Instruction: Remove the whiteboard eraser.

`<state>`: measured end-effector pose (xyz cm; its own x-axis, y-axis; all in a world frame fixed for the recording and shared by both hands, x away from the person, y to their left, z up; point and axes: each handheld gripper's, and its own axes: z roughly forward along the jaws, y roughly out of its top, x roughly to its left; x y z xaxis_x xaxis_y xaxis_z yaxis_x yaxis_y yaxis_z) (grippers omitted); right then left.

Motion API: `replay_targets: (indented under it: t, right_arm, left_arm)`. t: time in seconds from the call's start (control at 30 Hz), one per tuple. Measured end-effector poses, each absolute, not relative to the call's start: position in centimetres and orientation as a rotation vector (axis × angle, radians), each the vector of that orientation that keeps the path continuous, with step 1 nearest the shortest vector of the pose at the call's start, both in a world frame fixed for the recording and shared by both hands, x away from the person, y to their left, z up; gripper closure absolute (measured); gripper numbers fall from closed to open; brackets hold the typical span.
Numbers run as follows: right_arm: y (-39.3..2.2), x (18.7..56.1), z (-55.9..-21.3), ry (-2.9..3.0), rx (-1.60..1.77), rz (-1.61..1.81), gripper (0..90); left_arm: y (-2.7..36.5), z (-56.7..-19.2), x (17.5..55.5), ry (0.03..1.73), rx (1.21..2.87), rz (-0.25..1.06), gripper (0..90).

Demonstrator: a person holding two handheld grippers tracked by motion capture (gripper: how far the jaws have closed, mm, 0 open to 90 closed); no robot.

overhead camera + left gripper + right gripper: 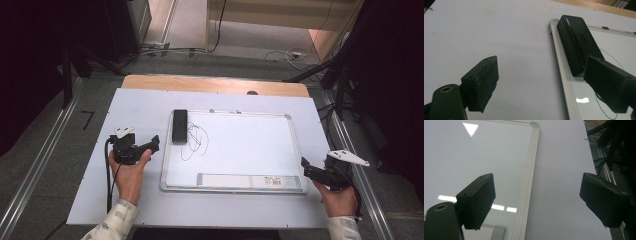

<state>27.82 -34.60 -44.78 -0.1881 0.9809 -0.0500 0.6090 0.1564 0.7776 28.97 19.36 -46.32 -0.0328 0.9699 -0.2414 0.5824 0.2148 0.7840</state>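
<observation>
Table with a pale cover holds a whiteboard that lies flat near the middle. On the board's far left corner sits a black eraser, long and boxy, lying along the left edge of the frame. Just beside the eraser there are thin black scribbles drawn on the white part. A flat grey strip lies along the near edge of the board. The left gripper is held in the person's left hand, just to the left of the board and close to the eraser, but not touching it. In the left gripper view its two black jaws are wide apart and hold nothing; the left gripper points at the eraser, and one jaw is over the board's frame near the close end of the eraser. The whiteboard edge runs up between the two jaws. The right gripper is in the person's right hand by the near right corner of the board. In the right gripper view its jaws are also wide apart with nothing between them; the right gripper hangs over the whiteboard frame, one jaw above the shiny white part and the other above the table. The two grippers are well apart, one at each side of the board.
</observation>
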Motion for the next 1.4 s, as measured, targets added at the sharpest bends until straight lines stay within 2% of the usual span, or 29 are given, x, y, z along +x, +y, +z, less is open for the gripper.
replay_targets:
  t: [1.4]
  right_arm:
    - [-34.8, 27.9, -44.8, 1.874, 1.516, 0.85, 12.1]
  left_arm:
    - [15.4, -45.7, 34.0, 1.711, 1.508, 0.607, 13.7]
